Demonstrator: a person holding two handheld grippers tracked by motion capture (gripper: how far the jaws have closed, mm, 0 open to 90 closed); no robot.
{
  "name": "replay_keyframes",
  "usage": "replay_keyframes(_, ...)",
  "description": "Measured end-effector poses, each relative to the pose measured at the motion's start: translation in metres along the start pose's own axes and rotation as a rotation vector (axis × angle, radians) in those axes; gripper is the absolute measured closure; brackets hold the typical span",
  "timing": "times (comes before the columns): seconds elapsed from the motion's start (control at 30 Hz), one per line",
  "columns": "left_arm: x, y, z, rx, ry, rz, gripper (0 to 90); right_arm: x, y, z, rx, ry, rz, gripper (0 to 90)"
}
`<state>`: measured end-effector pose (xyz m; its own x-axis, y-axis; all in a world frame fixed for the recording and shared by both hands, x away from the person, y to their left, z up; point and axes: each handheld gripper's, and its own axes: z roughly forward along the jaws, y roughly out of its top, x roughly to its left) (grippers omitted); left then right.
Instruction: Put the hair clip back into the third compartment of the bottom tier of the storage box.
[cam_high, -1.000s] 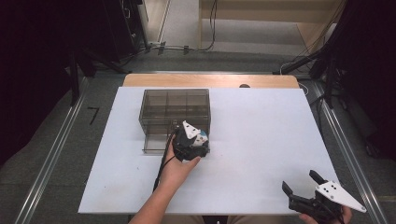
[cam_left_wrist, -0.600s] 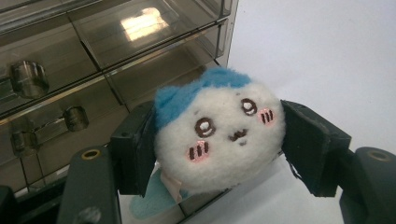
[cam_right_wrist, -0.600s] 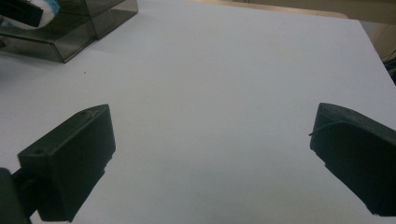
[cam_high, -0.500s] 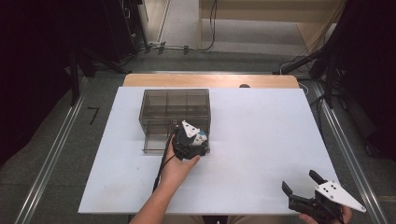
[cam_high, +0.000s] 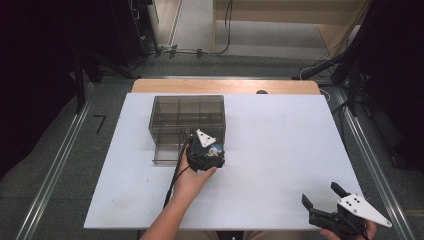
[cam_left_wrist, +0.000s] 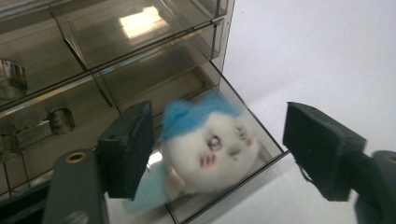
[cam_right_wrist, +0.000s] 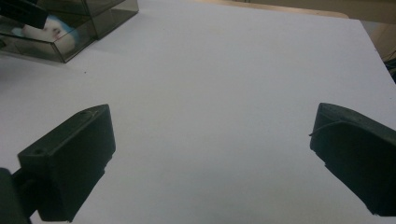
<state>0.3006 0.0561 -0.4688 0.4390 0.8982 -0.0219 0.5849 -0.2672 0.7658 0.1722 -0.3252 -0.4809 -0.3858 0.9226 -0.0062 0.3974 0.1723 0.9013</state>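
Left gripper (cam_left_wrist: 215, 154): jaws apart, 1 on each side of the plush toy (cam_left_wrist: 205, 144), gap visible at the right jaw. Toy lies in the pulled-out drawer (cam_left_wrist: 261, 140) of the smoky plastic organizer (cam_high: 186, 116), toward the tabletop's (cam_high: 280, 140) far left. Right gripper (cam_high: 324, 200): jaws wide apart, empty, at the near right corner

In the left gripper view the plush toy (cam_left_wrist: 205, 144) is blurred, and its lower left is hidden behind one black jaw of the left tongs (cam_left_wrist: 219, 149). In the high view the toy is mostly covered by those tongs (cam_high: 212, 150). The bottom edge cuts off the right tongs (cam_high: 330, 202).
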Motion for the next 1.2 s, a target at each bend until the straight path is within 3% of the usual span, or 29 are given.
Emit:
replay_keyframes(0.73,-0.003,0.0,-0.013,-0.048,-0.022,-0.021,3.6,0.001,0.0,0.0,0.002,0.001,0.0,0.0)
replay_keyframes(1.2,0.003,-0.009,-0.029,-0.103,-0.037,-0.052,1.3,0.001,0.0,0.0,0.002,0.0,-0.001,0.0)
